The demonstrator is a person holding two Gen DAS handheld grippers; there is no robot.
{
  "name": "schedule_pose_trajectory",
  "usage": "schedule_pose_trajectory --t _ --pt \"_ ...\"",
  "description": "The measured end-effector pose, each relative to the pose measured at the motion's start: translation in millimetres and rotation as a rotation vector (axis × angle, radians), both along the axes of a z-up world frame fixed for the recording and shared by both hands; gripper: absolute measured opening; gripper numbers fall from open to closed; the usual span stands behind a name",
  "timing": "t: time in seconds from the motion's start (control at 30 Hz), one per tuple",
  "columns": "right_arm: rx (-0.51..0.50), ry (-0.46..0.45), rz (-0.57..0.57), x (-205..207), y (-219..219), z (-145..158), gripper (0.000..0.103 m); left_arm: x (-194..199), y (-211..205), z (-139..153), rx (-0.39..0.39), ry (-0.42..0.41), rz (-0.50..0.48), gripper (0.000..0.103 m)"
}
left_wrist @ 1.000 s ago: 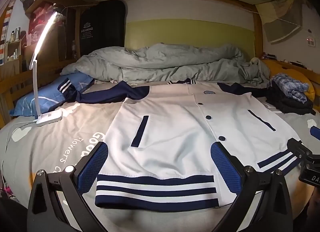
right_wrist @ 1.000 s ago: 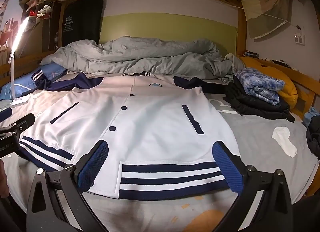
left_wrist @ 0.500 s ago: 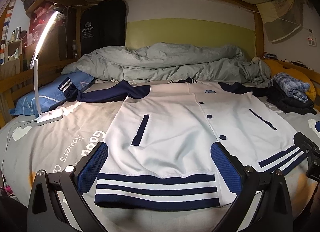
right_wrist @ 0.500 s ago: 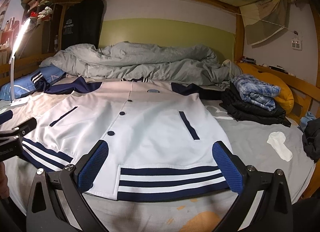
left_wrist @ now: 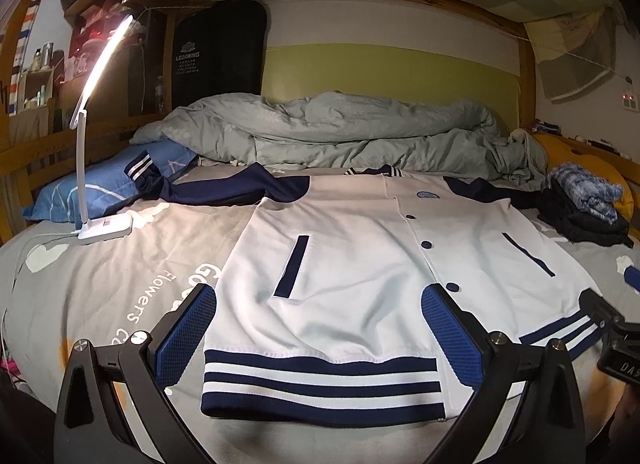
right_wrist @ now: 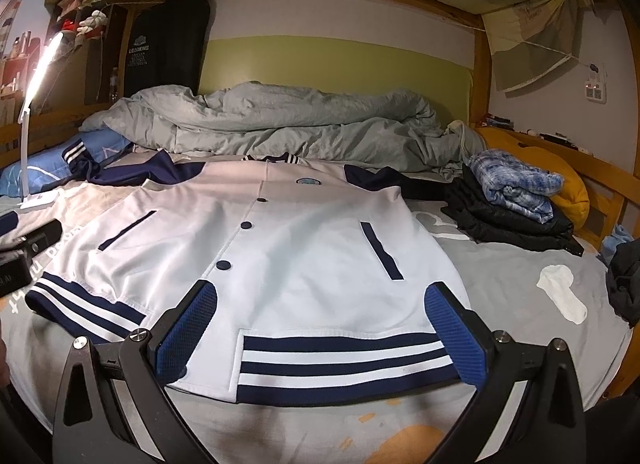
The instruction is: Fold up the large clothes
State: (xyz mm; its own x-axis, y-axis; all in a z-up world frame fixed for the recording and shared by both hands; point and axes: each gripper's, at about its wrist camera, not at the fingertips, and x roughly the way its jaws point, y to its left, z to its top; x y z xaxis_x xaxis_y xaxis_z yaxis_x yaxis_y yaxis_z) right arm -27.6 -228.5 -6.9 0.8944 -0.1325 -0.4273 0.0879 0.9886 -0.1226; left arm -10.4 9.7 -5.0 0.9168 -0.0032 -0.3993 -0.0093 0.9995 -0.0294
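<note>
White varsity jacket (left_wrist: pixel 344 284) flat on bed (left_wrist: pixel 100 296), buttoned, front up. Left gripper (left_wrist: pixel 320 328), right gripper (right_wrist: pixel 324 324): jaws spread wide, empty, above striped hem (right_wrist: pixel 344 364).

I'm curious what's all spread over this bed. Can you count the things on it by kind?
White jacket with navy sleeves and striped hem: 1
Folded clothes, black pile and blue plaid bundle: 2
White sock: 1
Lit white desk lamp: 1
Rumpled grey-green duvet: 1
Blue pillow: 1
Total: 7

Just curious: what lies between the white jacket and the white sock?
Only bare grey bedsheet between jacket and sock, seen in the right wrist view.
</note>
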Motion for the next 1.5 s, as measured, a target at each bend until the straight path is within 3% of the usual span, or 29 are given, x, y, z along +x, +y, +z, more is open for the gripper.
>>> schedule_pose_trajectory --t 0.23,1.5 --pt "0.007 -0.003 -0.007 -0.4 -1.9 0.2 0.103 -8.7 -7.3 2.6 0.041 -0.036 -0.008 0.103" --pt "-0.009 -0.008 -0.018 -1.4 -3.8 3.3 0.103 -13.5 -0.9 9.5 0.045 -0.067 0.011 0.103"
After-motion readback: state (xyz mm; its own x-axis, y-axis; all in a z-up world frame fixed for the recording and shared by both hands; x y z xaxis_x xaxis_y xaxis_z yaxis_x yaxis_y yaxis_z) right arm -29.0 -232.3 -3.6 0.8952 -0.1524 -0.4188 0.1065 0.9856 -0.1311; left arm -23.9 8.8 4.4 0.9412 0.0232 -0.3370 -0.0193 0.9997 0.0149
